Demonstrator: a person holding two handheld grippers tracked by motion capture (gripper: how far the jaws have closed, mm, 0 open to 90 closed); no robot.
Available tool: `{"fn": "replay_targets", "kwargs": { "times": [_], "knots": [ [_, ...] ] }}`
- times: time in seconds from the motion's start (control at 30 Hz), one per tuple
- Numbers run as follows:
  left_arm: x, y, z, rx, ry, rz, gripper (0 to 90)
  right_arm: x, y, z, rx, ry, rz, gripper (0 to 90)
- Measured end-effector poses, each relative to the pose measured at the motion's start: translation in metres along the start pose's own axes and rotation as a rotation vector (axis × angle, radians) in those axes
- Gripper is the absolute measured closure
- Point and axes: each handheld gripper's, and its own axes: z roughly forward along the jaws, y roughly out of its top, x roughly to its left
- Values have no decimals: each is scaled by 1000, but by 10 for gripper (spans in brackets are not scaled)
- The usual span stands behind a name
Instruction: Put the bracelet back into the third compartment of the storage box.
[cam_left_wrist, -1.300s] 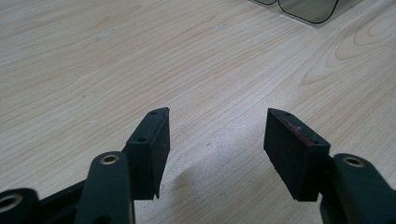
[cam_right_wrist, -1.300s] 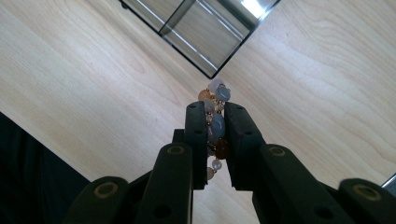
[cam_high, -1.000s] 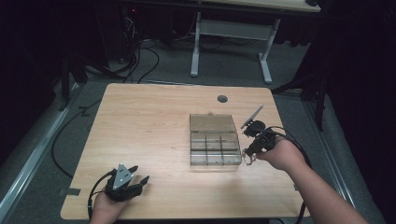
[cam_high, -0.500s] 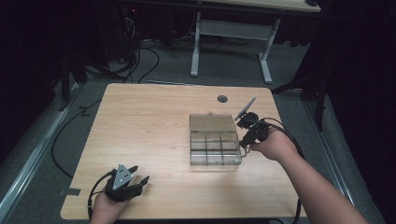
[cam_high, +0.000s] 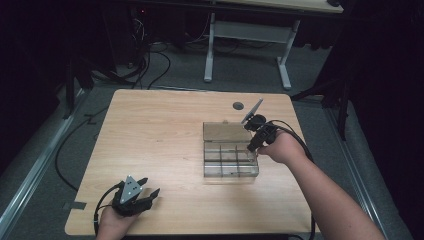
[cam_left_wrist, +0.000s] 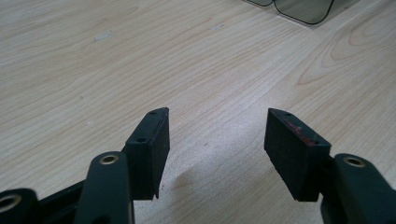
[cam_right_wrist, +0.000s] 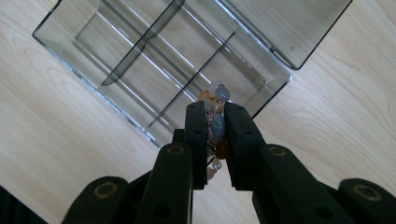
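A clear plastic box (cam_high: 231, 172) with several compartments lies on the wooden table (cam_high: 160, 130), its lid (cam_high: 222, 131) lying open behind it. My right gripper (cam_high: 251, 146) hangs over the box's right edge, shut on a string of pale blue, white and amber beads (cam_right_wrist: 219, 93). In the right gripper view the right gripper (cam_right_wrist: 215, 112) points down at the box (cam_right_wrist: 196, 51), and the beads stick out past its tips above a near compartment. My left gripper (cam_high: 150, 192) rests at the table's front left, open and holding nothing (cam_left_wrist: 217, 140). A corner of the lid (cam_left_wrist: 299, 7) lies far ahead of it.
A round cable hole (cam_high: 238, 105) sits in the table behind the box. Beyond the table stand a white desk frame (cam_high: 247, 30) and loose cables on the grey floor (cam_high: 150, 65). Bare wood stretches across the table's left half.
My right gripper has moved left and a little farther away with the beads, from beside the box's right side to over its right edge. The left gripper stayed put.
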Motion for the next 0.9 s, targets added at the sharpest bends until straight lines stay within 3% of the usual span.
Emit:
{"fn": "replay_targets", "kwargs": {
  "times": [0.37,0.63,0.9],
  "knots": [
    [0,0,0,3,-5,6,411,-11,15,17,-14,-7,-3,808],
    [-1,0,0,1,-2,10,411,-19,20,27,12,-9,32,807],
    [-1,0,0,0,-3,11,411,-20,25,36,25,-9,17,808]
  ]
}}
